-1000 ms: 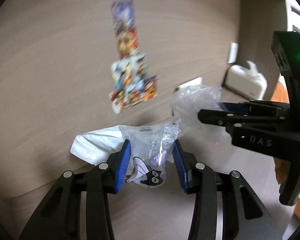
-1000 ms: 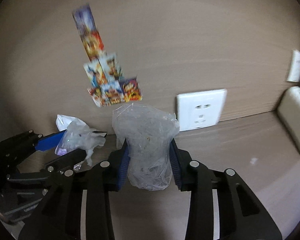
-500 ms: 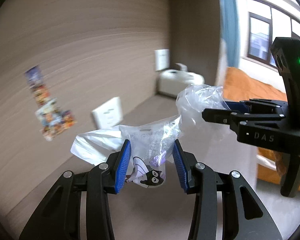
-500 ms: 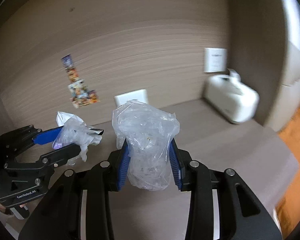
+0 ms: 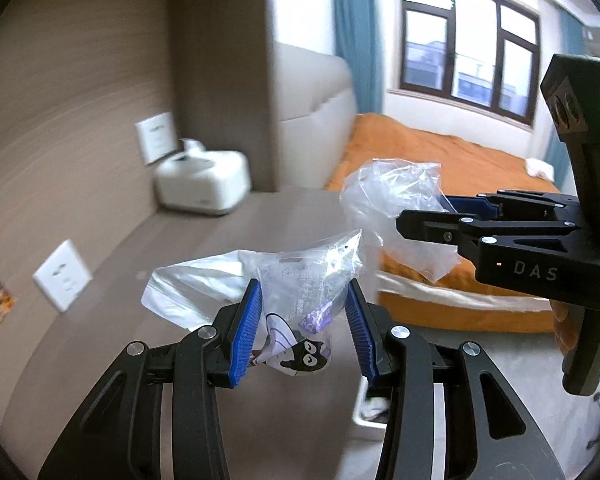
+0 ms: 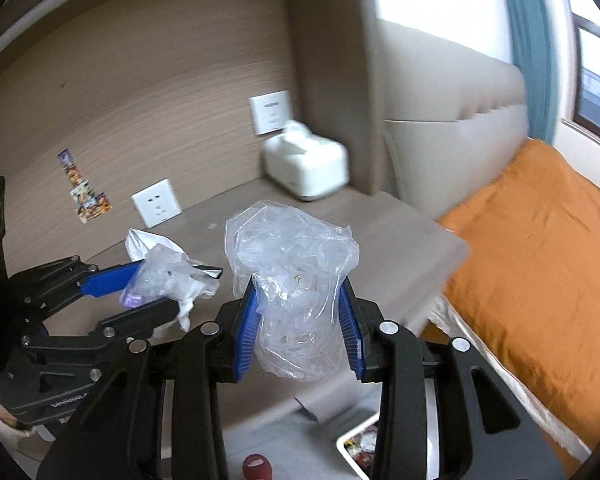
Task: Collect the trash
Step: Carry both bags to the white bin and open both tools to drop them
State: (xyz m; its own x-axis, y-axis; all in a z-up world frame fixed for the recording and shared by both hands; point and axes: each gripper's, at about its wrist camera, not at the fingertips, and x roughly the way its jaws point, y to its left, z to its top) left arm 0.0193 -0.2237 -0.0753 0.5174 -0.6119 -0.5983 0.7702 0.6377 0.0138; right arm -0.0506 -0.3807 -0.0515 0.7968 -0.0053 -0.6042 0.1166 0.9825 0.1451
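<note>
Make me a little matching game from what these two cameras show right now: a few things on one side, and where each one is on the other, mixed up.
Things:
1. clear crumpled bag
2. wrapper with a cartoon cat
3. white tissue box
4. orange blanket

Places:
a. on the bed
b. clamped in the left gripper
c. on the shelf by the wall corner
d. clamped in the right gripper

Pairs: 1-d, 2-b, 3-c, 4-a

White tissue box (image 6: 306, 170) beside wall socket (image 6: 156, 202) (on wooden shelf), orange bed (image 6: 540, 248) nearby
</note>
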